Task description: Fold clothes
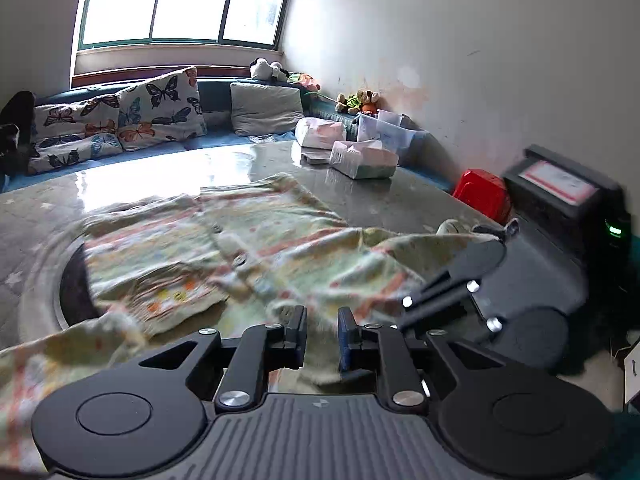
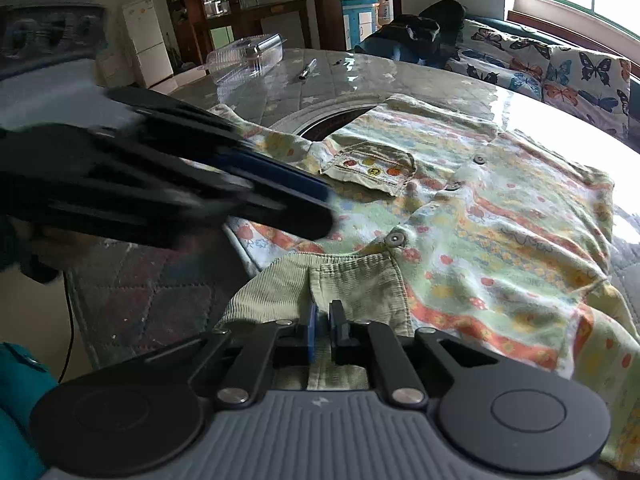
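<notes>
The shirt (image 2: 472,216), pale green with orange stripes and small flower prints, lies spread front-up across the glossy tabletop (image 2: 312,80), partly covering a round dark opening in its middle. Its buttons run down the placket and a small embroidered chest pocket sits beside them. The right gripper (image 2: 323,320) has its fingers drawn narrow, pinching the ribbed green collar (image 2: 352,284) at the near edge of the shirt. The left gripper (image 1: 322,332) is low over the cloth near a sleeve, its fingers close together with fabric between them, though blur makes the hold hard to confirm; in the right wrist view it appears as a dark smear at the left side of the shirt. On the far side of the tabletop lie a clear plastic box (image 2: 246,58) and a pen (image 2: 307,69), well apart from the shirt. Butterfly-print cushions (image 1: 120,120) rest on the bench under the window.
</notes>
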A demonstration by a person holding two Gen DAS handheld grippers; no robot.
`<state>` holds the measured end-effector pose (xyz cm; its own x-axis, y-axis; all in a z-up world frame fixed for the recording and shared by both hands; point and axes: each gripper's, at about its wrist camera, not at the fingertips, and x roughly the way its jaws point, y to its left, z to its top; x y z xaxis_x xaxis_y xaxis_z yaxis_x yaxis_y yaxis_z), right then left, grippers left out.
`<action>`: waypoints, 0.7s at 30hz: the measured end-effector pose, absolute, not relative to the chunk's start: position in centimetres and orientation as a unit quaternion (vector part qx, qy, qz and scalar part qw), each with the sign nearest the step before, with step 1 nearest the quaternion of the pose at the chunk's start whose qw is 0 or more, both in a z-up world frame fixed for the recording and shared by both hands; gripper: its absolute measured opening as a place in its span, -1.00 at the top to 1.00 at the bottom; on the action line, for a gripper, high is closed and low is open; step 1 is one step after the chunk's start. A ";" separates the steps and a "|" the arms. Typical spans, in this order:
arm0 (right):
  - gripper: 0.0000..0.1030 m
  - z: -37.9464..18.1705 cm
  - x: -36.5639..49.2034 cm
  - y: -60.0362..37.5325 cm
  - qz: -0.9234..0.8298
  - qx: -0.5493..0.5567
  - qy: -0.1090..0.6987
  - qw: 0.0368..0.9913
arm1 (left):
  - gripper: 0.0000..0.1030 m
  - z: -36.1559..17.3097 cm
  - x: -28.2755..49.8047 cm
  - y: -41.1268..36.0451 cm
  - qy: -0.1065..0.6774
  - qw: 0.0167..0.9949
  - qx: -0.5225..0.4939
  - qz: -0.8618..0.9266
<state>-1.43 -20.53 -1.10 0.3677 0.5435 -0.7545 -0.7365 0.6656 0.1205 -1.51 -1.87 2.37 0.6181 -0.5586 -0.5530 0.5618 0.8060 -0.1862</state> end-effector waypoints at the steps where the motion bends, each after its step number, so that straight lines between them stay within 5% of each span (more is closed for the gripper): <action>1: 0.84 -0.8 -1.6 -21.0 0.390 -0.116 0.402 0.820 | 0.65 2.0 -0.8 -2.4 0.311 0.898 0.000 -0.311; 21: 0.69 0.3 4.6 -42.2 0.043 0.003 0.379 0.924 | 0.65 -1.9 0.5 -4.7 0.367 0.872 0.010 -0.325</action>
<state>4.60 -42.16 0.31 0.7092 0.0812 -0.7003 -0.0767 0.9963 0.0379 0.53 -4.71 -1.90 0.5194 -0.5587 -0.6466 0.5733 0.7889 -0.2213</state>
